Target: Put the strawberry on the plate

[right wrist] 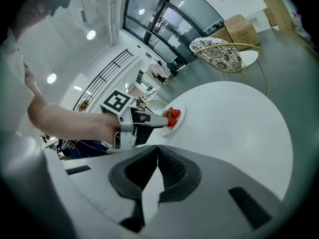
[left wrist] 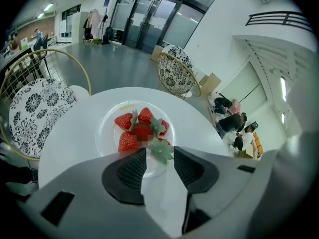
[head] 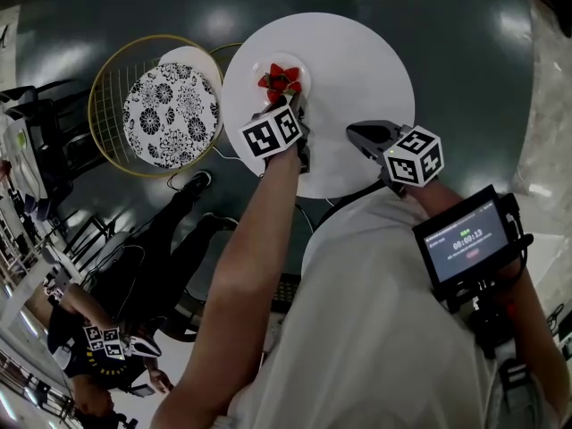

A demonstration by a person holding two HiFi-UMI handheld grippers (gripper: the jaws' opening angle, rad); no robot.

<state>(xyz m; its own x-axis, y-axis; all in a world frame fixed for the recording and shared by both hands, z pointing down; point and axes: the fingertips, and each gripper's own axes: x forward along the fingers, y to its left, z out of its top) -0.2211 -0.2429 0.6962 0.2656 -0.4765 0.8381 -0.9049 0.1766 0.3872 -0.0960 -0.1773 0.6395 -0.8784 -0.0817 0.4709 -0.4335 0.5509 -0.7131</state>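
Left hand-held gripper hovers over the near edge of the plate, its jaws parted and pressing on nothing. The leafy green cap of the nearest strawberry lies right at the jaw tips, and bare white shows through the rest of the gap. That berry sits on the plate, on its near side, touching the other strawberries heaped in the middle. The right hand-held gripper waits to the right above the round white worktop, jaws closed together and empty.

Main risk, as I judge it, is the cap. It is close enough to the tips that a jaw drawn back low or at a slant could catch a leaf and drag the berry over the near rim onto the worktop. A nudge could also set the loose heap rolling.

The berry's cap points near, toward the left hand-held gripper. Its red body heads far into the heap, so the long axis seems to run near to far, roughly along the jaws. Most of the body is hidden by leaves.
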